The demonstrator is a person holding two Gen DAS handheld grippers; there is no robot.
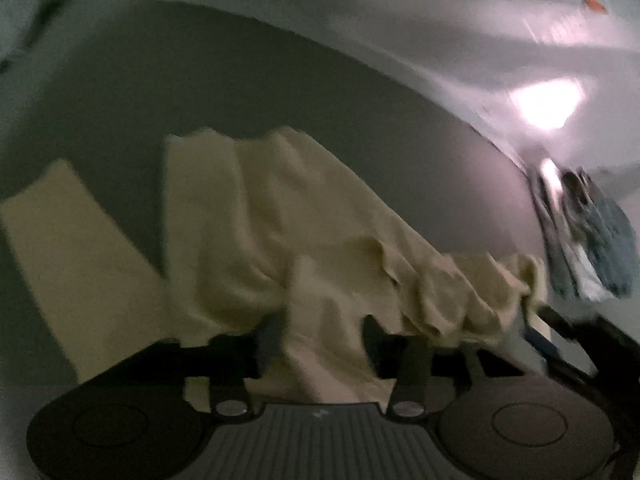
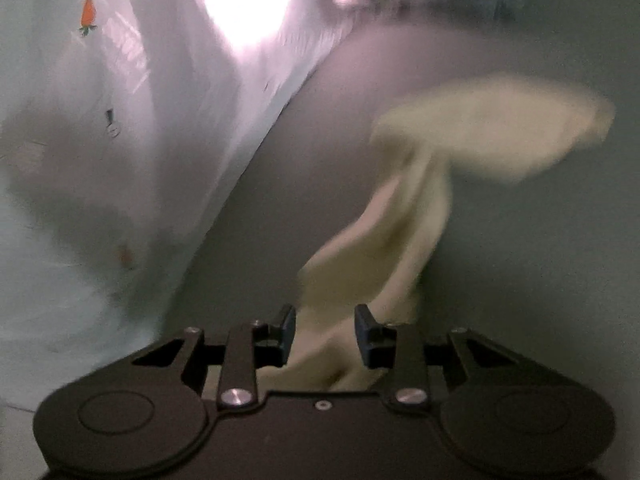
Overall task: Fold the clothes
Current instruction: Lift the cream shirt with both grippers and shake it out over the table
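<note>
Cream garment [image 1: 280, 216] draped over grey table [image 1: 160, 92], bunched between fingers of left gripper [image 1: 320, 332]. Right gripper [image 2: 325, 332] part open, cloth between fingers; grip on either impossible to tell.

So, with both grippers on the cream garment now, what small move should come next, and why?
Probably lower both together to lay the cream garment flat on the grey surface. The left gripper and right gripper each have cloth between their fingers, and it hangs bunched and wrinkled.

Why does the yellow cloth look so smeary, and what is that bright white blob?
Right wrist view: the yellow cloth is smeared by motion blur, and the blob is glare from light on the white sheet. Left wrist view: dim, cloth sharper, smaller glare, edges bent by the fisheye lens.
</note>
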